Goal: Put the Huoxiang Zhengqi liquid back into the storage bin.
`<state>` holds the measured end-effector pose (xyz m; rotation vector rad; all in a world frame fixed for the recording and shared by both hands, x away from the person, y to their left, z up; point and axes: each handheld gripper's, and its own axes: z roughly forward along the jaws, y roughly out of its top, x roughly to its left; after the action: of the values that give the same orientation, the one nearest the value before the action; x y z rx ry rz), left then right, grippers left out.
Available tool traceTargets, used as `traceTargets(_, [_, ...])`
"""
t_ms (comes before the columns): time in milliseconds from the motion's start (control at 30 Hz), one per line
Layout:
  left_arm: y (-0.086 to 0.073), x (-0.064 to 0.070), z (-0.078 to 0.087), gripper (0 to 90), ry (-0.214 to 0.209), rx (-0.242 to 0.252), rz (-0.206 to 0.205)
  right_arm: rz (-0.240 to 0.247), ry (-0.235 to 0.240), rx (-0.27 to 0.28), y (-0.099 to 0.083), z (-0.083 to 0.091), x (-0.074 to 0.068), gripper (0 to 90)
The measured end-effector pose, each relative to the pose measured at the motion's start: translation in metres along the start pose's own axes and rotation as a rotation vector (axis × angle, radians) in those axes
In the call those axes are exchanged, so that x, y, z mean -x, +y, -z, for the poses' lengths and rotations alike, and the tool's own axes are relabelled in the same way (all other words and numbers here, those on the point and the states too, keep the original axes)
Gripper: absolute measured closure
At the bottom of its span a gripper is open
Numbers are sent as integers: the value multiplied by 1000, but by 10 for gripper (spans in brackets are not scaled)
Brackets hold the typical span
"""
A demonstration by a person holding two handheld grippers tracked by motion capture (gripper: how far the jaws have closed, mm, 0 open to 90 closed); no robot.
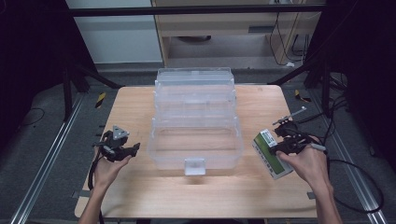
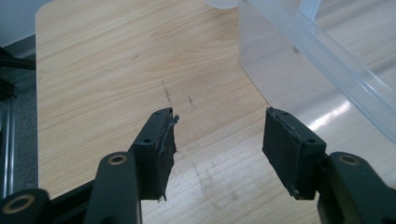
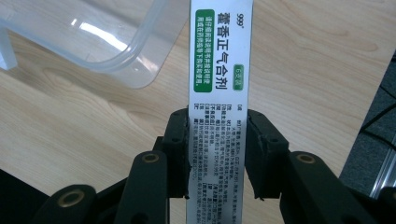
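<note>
- High view: person's right claw (image 1: 286, 145) is clamped on a white-and-green medicine box (image 1: 271, 154), held just above the desk (image 1: 135, 100) at its right side, near but apart from the clear plastic organiser box (image 1: 195, 120) at centre. Organiser stands open, tiers stepped back, front latch toward the person. Judged step: carry the medicine box to the organiser & set it in the lower bin.
- High view, pose: right hand (image 1: 306, 163) comes in from bottom right, forearm angled inward, claw pointing left-forward. Left hand (image 1: 106, 169) rests at the desk's left, left claw (image 1: 122, 150) aimed toward the organiser, well apart from it.
- Left gripper view: jaws stand wide apart w/ nothing between; bare wood below, organiser's clear wall (image 2: 299, 60) at upper right. Suggest: keep it parked, or use it to steady the organiser if it slides.
- Right gripper view: both pads (image 3: 179, 140) press the narrow side faces of the medicine box (image 3: 221, 70), gripped near its lower end, so most of its length sticks out ahead. Organiser's rounded corner (image 3: 135, 56) lies ahead-left.
- Technique (judgement): lift enough to clear the rim, lead w/ the free end, lower flat into the bin, release only once supported; long overhang may pivot if knocked on the rim.
</note>
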<state>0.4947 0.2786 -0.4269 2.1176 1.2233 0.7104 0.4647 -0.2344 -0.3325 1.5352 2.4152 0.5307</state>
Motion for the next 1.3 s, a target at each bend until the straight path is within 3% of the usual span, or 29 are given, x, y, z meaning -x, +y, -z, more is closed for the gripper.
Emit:
traceTargets(533, [0,-1,1,428,-1,2,3,19,-11,64,13,25,2,642])
traceTargets(700, [0,-1,1,427,1,1,2,59,-8,78,19,33,-1,644])
traceTargets(900, [-1,-2,1,426,2,1,4,73,-2,94,28,40,-5,645])
traceTargets(1300, [-1,-3,1,426,3,4,8,184,54,107,48,52,-17,647])
